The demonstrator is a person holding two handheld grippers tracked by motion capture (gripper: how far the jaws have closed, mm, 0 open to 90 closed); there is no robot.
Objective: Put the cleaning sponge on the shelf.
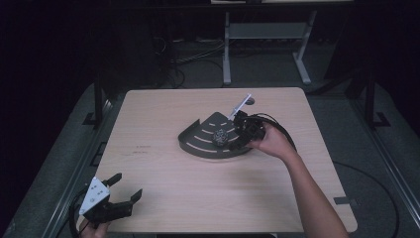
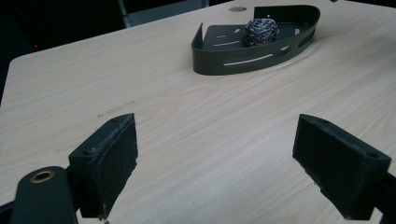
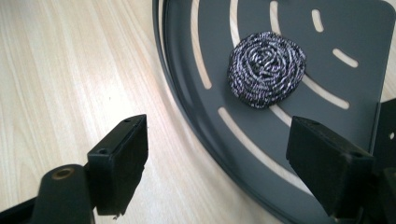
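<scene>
Dim room, pale wooden table (image 1: 163, 163)

Your high view looks forward and down over the whole worktop (image 1: 163, 198) from your side. Your left gripper view sits low at the near corner, facing across to the distant tray (image 2: 243, 63). Your right gripper view looks down on that tray (image 3: 355, 42) from close up. All three views share the tray and its scourer (image 3: 267, 69).

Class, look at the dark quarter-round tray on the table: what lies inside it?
Inside the tray lies one round steel-wool scourer, resting on the slotted floor. Table wood shows through the slots. The floor directly beneath the scourer is covered, so it cannot be seen.
</scene>
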